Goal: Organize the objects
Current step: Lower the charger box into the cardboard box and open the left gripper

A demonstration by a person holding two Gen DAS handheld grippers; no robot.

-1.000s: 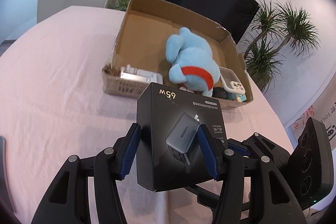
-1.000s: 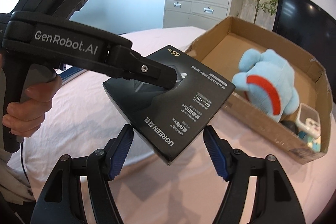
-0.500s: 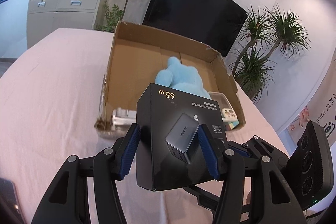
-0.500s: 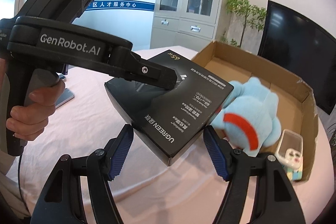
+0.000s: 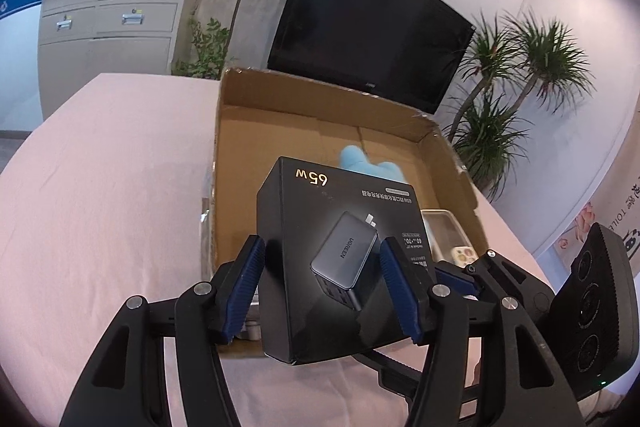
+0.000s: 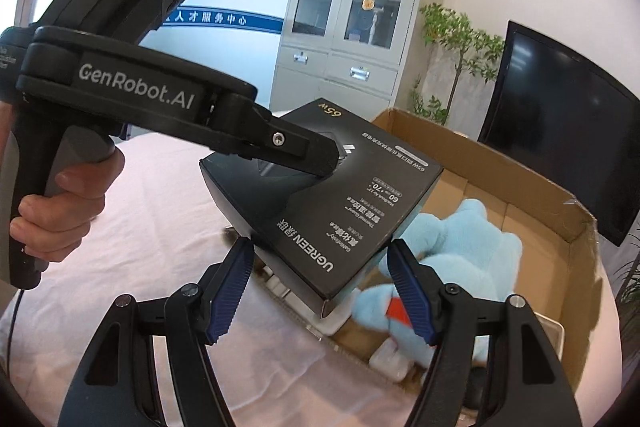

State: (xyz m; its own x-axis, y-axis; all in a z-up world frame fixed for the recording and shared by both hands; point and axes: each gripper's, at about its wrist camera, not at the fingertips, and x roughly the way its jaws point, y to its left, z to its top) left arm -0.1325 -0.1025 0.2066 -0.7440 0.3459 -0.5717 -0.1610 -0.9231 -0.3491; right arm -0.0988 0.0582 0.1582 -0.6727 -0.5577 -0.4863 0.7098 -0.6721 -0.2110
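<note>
L gripper (image 5: 322, 281) jaws clamped on charger box (image 5: 340, 251) over cardboard box (image 5: 280, 115); R gripper (image 6: 322, 291) jaws apart

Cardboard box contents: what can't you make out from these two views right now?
- Blue plush toy: mostly hidden behind the black charger box in the left wrist view.
- White items at the cardboard box near wall: covered by the charger box in both views; identity unclear.
- Clear case: partly hidden, contents too small to tell.
- Right gripper: contact with the charger box unclear.
</note>
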